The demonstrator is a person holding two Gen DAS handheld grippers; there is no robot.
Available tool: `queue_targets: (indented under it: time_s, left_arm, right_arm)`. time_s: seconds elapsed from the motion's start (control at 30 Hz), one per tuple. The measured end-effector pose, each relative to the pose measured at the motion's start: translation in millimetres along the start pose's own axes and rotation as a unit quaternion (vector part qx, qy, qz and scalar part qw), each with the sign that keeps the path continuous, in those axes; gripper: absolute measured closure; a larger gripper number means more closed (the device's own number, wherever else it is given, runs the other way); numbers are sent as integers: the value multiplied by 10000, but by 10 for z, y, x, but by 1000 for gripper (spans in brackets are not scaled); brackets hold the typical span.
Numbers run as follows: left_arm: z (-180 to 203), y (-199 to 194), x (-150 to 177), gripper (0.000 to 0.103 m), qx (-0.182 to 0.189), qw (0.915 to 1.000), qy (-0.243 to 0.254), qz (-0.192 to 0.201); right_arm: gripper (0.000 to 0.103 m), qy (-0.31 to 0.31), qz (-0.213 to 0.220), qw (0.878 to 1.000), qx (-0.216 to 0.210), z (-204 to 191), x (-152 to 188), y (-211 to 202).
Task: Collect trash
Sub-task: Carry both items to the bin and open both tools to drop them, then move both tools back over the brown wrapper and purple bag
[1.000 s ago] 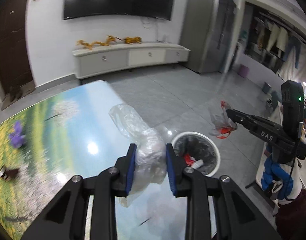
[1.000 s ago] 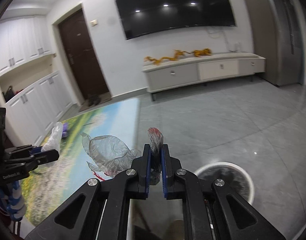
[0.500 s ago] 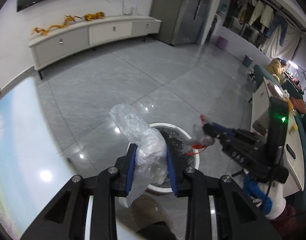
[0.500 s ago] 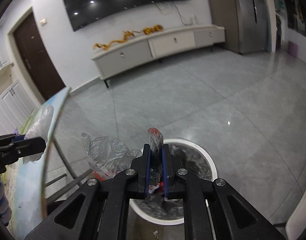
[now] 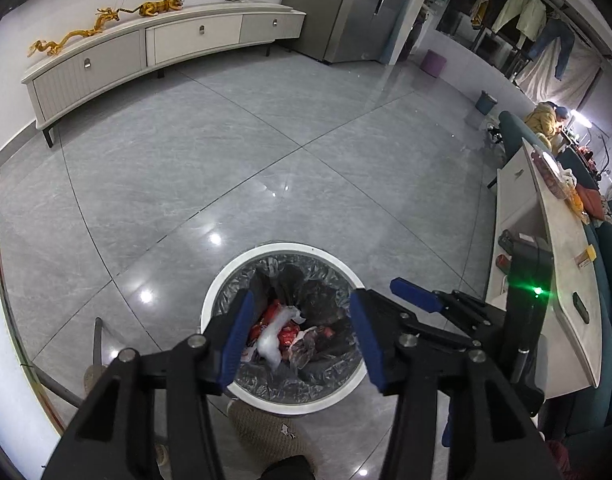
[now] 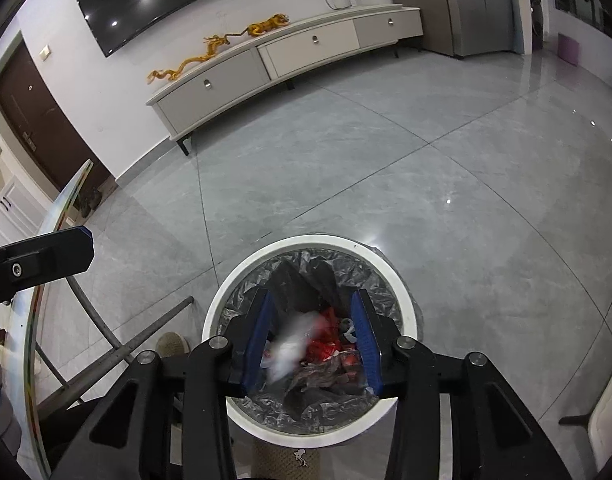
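Observation:
A round white trash bin (image 5: 215,292) with a dark liner stands on the grey floor right below both grippers; it also shows in the right wrist view (image 6: 402,292). My left gripper (image 5: 299,340) is open and empty above it. My right gripper (image 6: 312,338) is open and empty above it too, and appears in the left wrist view (image 5: 416,294). Inside the bin lie a clear plastic bag (image 5: 271,338), a grey bag (image 6: 318,376) and red wrappers (image 6: 326,344). The clear bag (image 6: 285,354) looks blurred in the right wrist view.
The glass table's edge (image 6: 33,320) and its metal legs (image 6: 145,332) are at the left. A white counter (image 5: 562,264) stands at the right. A slippered foot (image 5: 265,432) is just in front of the bin. A TV cabinet (image 6: 289,56) lines the far wall.
Both grippers have moved from the table to above the bin and opened. The clear bag and the grey bag have dropped from them into the bin.

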State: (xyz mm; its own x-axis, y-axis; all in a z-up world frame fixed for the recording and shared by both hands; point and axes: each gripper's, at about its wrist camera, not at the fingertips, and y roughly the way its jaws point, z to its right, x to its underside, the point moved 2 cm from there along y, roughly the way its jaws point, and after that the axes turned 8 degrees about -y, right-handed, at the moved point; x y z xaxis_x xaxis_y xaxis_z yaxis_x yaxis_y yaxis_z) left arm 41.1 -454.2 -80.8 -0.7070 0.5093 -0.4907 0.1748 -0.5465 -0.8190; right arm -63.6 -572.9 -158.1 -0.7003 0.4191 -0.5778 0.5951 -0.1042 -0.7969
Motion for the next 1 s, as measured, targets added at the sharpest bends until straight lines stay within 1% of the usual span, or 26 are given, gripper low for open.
queue_targets:
  time_s: [0.07, 0.13, 0.17, 0.2, 0.3, 0.37, 0.53, 0.63, 0.7, 0.83, 0.87, 0.9, 0.97, 1.0]
  left_arm:
    - [20, -41, 9, 54, -32, 10000, 6, 60]
    - [24, -96, 34, 52, -81, 9999, 6, 129]
    - [16, -146, 49, 49, -126, 9997, -2, 193]
    - [18, -202, 65, 49, -173, 9995, -20, 280]
    - [28, -356, 120, 49, -298, 9983, -47, 495]
    - [41, -464, 167, 49, -398, 9973, -4, 609]
    - [24, -768, 339, 49, -685, 9934, 25, 922]
    - [-17, -928, 449, 49, -781, 9919, -33, 998]
    - [-29, -1070, 532, 49, -946, 9892, -19, 1117]
    - [-77, -1356, 675, 49, -1200, 9838, -5, 1335]
    - [-99, -1445, 716, 45, -1257, 9821, -20, 1402]
    - [-111, -1495, 738, 38, -1296, 9808, -28, 1454]
    - [-146, -1639, 801, 34, -1378, 9773, -39, 1611]
    - [-169, -1706, 834, 34, -1410, 9757, -49, 1677]
  right_arm:
    - [61, 28, 22, 10000, 24, 22, 27, -55]
    - [61, 35, 62, 10000, 36, 51, 4, -85]
    - [59, 24, 91, 9999, 64, 34, 1, -118]
    - [57, 13, 121, 9999, 81, 28, -18, -135]
    - [55, -41, 259, 9996, 39, -35, -35, -260]
    - [53, -146, 347, 9993, 48, -117, -48, -358]
    - [52, -390, 562, 9976, 86, -351, -81, -624]
    - [51, -504, 712, 9962, 29, -511, -83, -802]
    - [47, -624, 810, 9948, 9, -623, -81, -906]
    - [47, -818, 1016, 9914, -123, -871, -72, -1124]
    - [46, -849, 1058, 9907, -147, -923, -75, -1165]
    - [46, -876, 1096, 9900, -168, -973, -74, -1203]
    - [45, -932, 1169, 9885, -220, -1069, -69, -1277]
    - [43, -962, 1204, 9878, -242, -1110, -61, -1317]
